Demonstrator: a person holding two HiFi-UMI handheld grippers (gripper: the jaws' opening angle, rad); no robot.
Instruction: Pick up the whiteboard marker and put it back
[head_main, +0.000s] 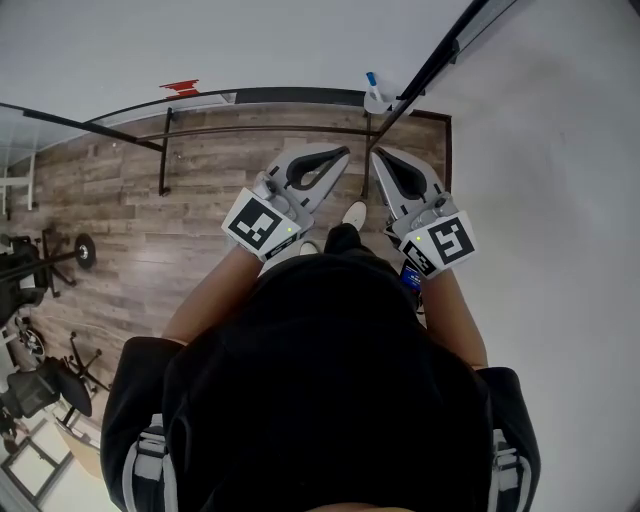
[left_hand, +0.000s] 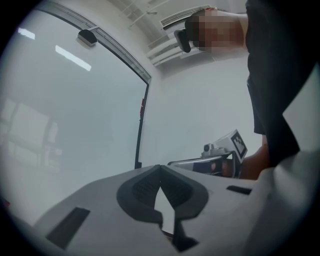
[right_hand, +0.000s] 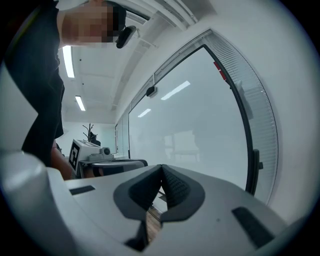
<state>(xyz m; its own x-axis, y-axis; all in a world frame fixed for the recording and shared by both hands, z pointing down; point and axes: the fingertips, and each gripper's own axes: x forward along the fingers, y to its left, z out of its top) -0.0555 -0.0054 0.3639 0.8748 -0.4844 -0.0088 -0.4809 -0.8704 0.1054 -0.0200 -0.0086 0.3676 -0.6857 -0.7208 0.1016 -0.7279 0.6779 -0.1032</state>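
The blue-capped whiteboard marker (head_main: 371, 79) stands at twelve o'clock in the head view, in a small white holder (head_main: 378, 101) beside the black-framed whiteboard (head_main: 560, 150) (the only thing visible in it). Nearer the centre, the left gripper (head_main: 344, 153) and right gripper (head_main: 379, 156) are held side by side above the wood-plank floor (head_main: 200, 200), jaws pressed together on nothing, likely a resting carry with no reach begun.

Whiteboard marker (head_main: 371, 80): small in the head view, blue tip up, pale body. It stands near upright, slightly tilted, in a white holder (head_main: 378, 102) beside the dark frame (head_main: 425, 75) of the whiteboard. Lower end is hidden in the holder.
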